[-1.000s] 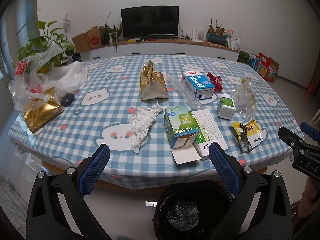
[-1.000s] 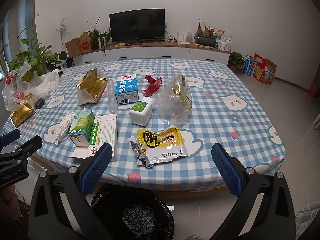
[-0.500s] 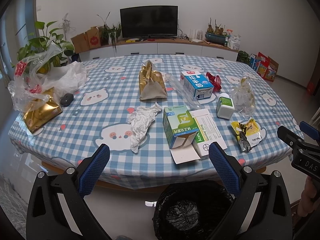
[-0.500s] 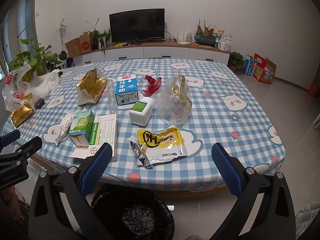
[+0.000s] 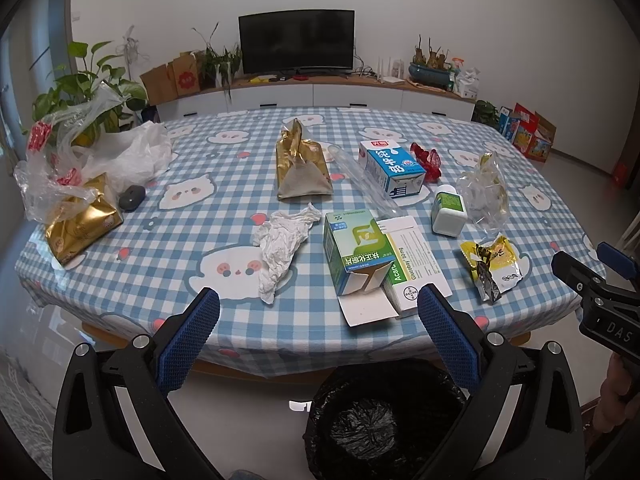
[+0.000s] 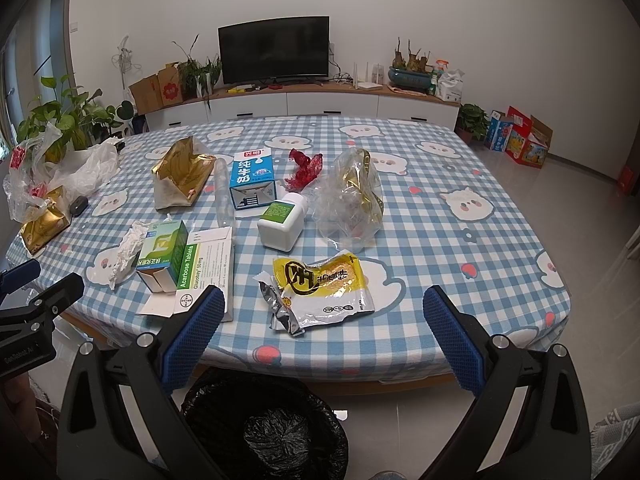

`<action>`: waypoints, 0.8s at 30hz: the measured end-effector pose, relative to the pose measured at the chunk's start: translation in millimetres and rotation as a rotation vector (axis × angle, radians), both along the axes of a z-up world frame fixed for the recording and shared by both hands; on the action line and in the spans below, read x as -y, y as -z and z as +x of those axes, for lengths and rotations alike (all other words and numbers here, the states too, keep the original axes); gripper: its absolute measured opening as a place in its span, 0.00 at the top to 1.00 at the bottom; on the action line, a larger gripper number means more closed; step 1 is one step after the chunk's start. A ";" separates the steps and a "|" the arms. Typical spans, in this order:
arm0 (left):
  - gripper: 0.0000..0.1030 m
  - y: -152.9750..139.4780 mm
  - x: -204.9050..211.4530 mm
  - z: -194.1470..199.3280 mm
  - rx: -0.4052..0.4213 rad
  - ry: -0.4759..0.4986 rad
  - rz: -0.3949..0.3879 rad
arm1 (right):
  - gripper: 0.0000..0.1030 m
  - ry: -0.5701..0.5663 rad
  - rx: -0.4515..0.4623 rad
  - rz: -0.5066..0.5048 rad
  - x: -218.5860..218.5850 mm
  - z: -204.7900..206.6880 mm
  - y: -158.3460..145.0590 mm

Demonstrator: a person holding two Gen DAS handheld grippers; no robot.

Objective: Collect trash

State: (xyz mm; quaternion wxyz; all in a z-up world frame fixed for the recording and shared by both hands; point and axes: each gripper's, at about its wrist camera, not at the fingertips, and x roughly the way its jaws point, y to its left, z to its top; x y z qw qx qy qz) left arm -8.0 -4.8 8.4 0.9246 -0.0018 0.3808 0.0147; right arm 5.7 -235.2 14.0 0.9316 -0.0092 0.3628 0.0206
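Trash lies on the checked table (image 5: 168, 240): a crumpled white tissue (image 5: 282, 246), a green medicine box (image 5: 356, 250) on a white Acarbose box (image 5: 412, 258), a yellow snack wrapper (image 6: 324, 284), a white bottle (image 6: 282, 226), a blue milk carton (image 6: 252, 178), a red wrapper (image 6: 304, 168), a clear bag (image 6: 352, 196) and a gold bag (image 5: 300, 168). A bin with a black liner (image 5: 380, 420) stands on the floor below the table's front edge. My left gripper (image 5: 320, 332) and my right gripper (image 6: 324, 332) are both open and empty, in front of the table edge, above the bin.
A gold bag (image 5: 80, 220), clear plastic bags (image 5: 92, 156) and a dark mouse-like object (image 5: 131, 197) lie at the table's left end. Potted plants (image 5: 80, 92) stand beyond. A TV (image 5: 296, 42) on a white cabinet lines the far wall.
The left wrist view has drifted very slightly. Both grippers stay open and nothing on the table has moved.
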 end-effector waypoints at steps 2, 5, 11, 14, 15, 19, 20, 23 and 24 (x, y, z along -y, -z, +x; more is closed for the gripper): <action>0.06 0.2 2.8 0.0 -0.006 0.006 -0.005 | 0.07 -0.001 0.000 0.000 -0.3 0.2 -0.1; 0.06 -3.1 7.5 -1.2 -0.001 0.010 -0.002 | 0.07 -0.004 0.004 0.000 -0.3 -0.5 -2.6; 0.06 -17.2 11.2 -4.2 0.006 0.007 0.001 | 0.07 0.001 0.023 0.004 2.7 -5.7 -18.3; 0.06 -25.2 10.8 -2.0 -0.010 0.010 -0.014 | 0.07 0.000 0.029 -0.010 4.2 -5.2 -28.9; 0.06 -27.6 10.9 -0.4 -0.014 0.011 -0.017 | 0.07 0.000 0.030 -0.017 5.9 -3.3 -32.9; 0.06 -34.5 12.1 11.5 -0.029 0.004 -0.006 | 0.07 0.001 0.031 -0.018 14.0 8.5 -41.9; 0.06 -34.7 11.9 16.2 -0.035 0.002 -0.007 | 0.07 -0.001 0.028 -0.023 14.6 12.6 -42.2; 0.06 -31.9 14.9 33.2 -0.054 0.002 0.007 | 0.07 -0.008 0.019 -0.049 13.9 26.4 -37.4; 0.06 -30.2 16.5 39.9 -0.059 0.003 0.015 | 0.07 -0.009 0.012 -0.051 14.6 32.3 -34.1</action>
